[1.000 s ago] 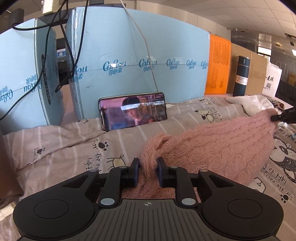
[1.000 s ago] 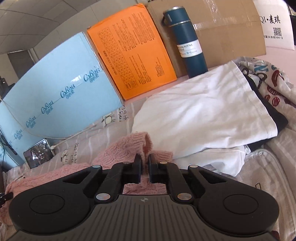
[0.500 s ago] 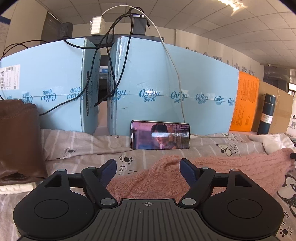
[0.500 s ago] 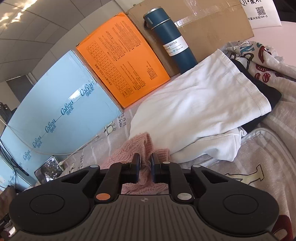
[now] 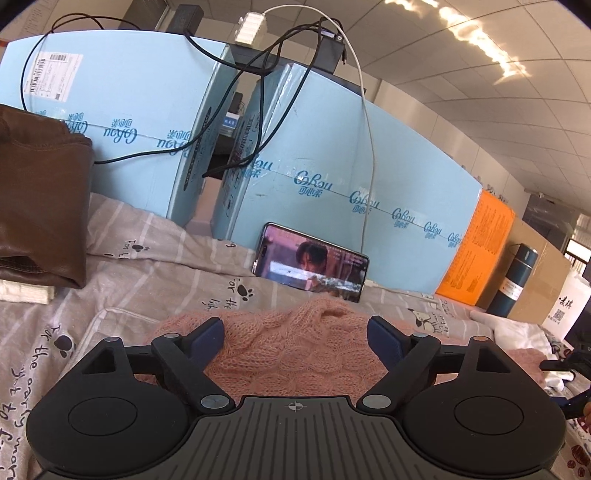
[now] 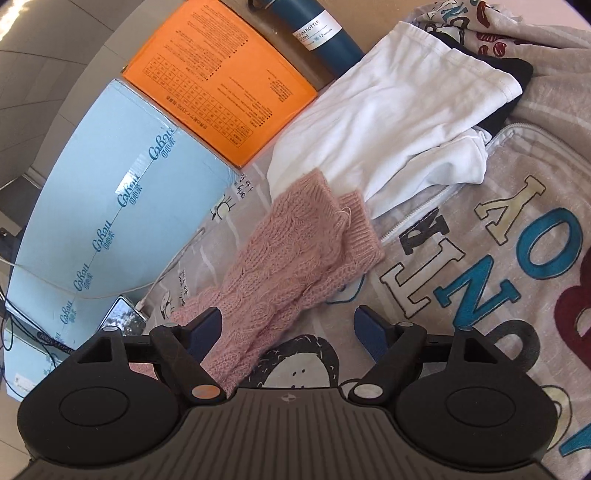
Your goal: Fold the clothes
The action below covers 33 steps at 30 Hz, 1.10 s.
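A pink cable-knit sweater (image 5: 295,347) lies on the printed bedsheet (image 5: 155,284). My left gripper (image 5: 295,338) hovers over its bunched end, jaws opening wide, the knit lying loose between them with neither pad pressing it. In the right wrist view the sweater's sleeves (image 6: 295,254) stretch away toward the white clothes. My right gripper (image 6: 288,328) is opening too; the sleeve passes beside its left finger (image 6: 205,330) and lies free on the bed.
White garments (image 6: 391,125) and a dark one lie piled at the far right. Blue boxes (image 5: 332,177), an orange box (image 6: 221,77) and a blue bottle (image 6: 325,33) line the back. A phone (image 5: 310,262) leans on the boxes. A brown folded garment (image 5: 40,199) sits left.
Both grippers were shut on the pink sweater and have let it go, the left first, then the right. The sweater now lies flat on the bed. Both views have rolled.
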### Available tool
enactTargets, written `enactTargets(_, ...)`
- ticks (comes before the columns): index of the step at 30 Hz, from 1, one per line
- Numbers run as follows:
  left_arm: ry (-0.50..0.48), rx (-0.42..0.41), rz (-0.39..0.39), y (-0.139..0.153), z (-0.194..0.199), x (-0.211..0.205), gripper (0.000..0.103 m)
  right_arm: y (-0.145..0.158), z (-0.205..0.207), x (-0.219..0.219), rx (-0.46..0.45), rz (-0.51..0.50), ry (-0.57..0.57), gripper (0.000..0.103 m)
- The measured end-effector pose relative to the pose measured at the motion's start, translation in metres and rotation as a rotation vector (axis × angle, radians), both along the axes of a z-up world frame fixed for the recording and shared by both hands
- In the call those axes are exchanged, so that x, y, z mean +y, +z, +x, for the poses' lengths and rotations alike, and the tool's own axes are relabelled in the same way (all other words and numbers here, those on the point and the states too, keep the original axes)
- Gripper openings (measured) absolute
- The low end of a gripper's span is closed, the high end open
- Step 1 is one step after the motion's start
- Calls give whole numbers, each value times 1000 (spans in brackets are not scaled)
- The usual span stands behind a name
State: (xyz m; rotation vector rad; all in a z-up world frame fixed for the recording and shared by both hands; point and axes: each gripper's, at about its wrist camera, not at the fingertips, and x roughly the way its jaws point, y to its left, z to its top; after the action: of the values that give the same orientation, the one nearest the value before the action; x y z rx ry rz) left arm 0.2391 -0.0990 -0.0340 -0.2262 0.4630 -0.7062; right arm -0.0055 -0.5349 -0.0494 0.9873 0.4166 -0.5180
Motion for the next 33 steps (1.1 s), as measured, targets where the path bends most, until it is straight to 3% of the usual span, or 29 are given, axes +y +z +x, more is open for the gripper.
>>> enactTargets(5,0,16,-10,-1,1,2,88,-6,24,-4,-79,110,-79,81)
enactTargets(7,0,18,-13,-1,2,2,88,-4,31,-2,-81,102,-105,79)
enactTargets(9,2,20,-14,-2,2,3,88,-5,36,1,-78,89,-119,66)
enactTargets(11,8,22,-15,-2,3,4,88,-8,44,2,-40,93,-94,15)
enactTargets(13,19,25,-13,-2,3,5,88,-12,45,8,-24,76,-100,12)
enactTargets(17,37,24,-1,-3,4,6,88,0,27,32,-48,-65,-136,12)
enactTargets(26,8,-30,16,-2,-3,2,88,38,-54,86,-150,-283,-221,11)
enactTargets(30,-4,-63,39,0,-8,-3,88,40,-74,88,-82,-366,-272,11)
enactTargets(33,5,-98,76,0,-13,-8,88,21,-73,78,12,-348,-253,13)
